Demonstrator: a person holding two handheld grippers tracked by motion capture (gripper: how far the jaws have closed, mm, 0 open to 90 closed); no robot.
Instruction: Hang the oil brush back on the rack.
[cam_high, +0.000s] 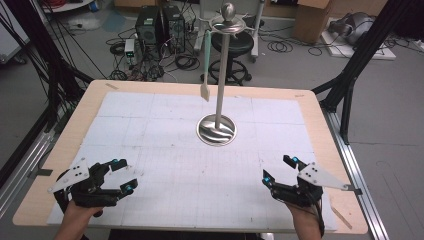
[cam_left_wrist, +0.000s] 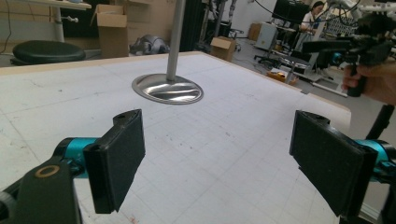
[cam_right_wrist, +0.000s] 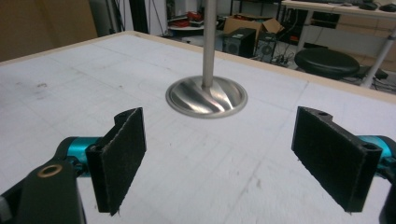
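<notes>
We see the stand (cam_high: 217, 129) mid-tabletop (cam_high: 150, 150), a spatula (cam_high: 205, 65) hanging from its top. Both hand-held grippers, left (cam_high: 125, 176) and right (cam_high: 279, 170), sit released, well short of the stand.

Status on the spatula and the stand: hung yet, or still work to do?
Looks done: the spatula hangs from the top ring of the stand, blade clear of the table. In hand: nothing; the left gripper and right gripper are open and empty near the table's front edge. Left: nothing visible on the mat to hang.
</notes>
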